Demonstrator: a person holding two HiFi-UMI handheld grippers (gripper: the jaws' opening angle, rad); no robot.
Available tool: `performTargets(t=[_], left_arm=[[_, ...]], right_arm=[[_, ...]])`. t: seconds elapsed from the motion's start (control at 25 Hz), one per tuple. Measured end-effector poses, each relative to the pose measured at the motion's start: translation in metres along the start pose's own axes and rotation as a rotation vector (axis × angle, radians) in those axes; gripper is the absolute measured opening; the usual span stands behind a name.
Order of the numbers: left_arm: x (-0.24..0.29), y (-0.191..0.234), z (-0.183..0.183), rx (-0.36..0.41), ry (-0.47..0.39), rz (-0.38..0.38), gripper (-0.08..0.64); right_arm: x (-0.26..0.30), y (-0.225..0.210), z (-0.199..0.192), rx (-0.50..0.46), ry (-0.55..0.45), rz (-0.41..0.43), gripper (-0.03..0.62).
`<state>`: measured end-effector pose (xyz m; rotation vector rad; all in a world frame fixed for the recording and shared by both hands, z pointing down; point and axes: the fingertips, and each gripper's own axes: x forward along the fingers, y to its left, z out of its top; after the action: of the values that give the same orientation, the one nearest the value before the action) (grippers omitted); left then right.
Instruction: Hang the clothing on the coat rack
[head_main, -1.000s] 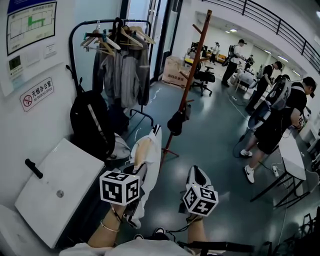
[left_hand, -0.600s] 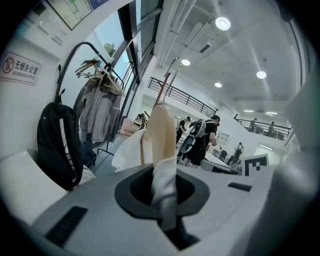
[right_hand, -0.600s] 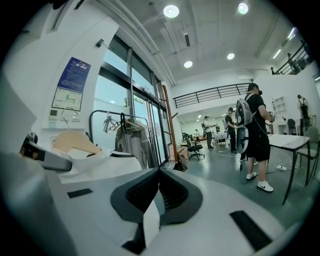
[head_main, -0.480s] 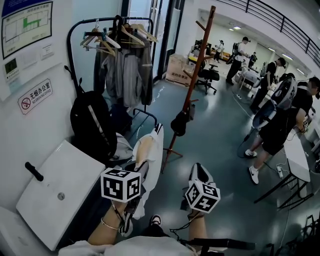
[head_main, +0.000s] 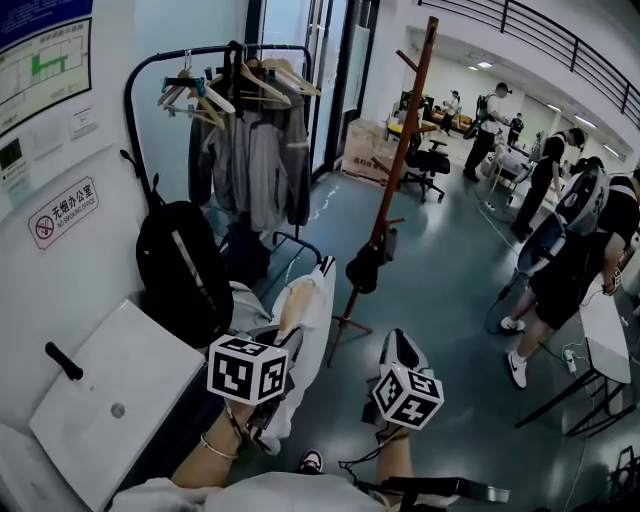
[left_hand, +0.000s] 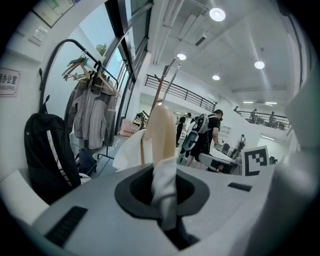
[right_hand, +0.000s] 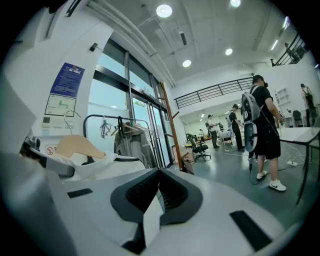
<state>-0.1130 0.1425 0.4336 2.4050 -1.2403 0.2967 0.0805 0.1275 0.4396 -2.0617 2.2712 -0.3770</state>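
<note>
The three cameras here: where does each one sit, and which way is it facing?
Head view: on the person's head, looking steeply down at the floor, coat rack and clothes rail; the person's arms, left gripper and right gripper show.
Left gripper view: on the left gripper, facing along its jaws, shut on the white garment on its wooden hanger.
Right gripper view: on the right gripper, facing along its closed jaws into the room.
Shared: all three catch the coat rack.
</note>
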Motion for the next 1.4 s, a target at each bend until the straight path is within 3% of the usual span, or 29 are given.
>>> performTargets(t=[0.76,1.4], left_arm=[[0.124,0.018,0.040,-0.025,0.054,0.013,0.026],[0.164,0.038,0.068,-0.055,0.033,0.051,0.026]], right_arm=[[0.118,-0.073,0.016,0.020,0.040,0.018,0.023],[0.163,-0.095,0.022,-0.008,0.072,0.036,0.023]])
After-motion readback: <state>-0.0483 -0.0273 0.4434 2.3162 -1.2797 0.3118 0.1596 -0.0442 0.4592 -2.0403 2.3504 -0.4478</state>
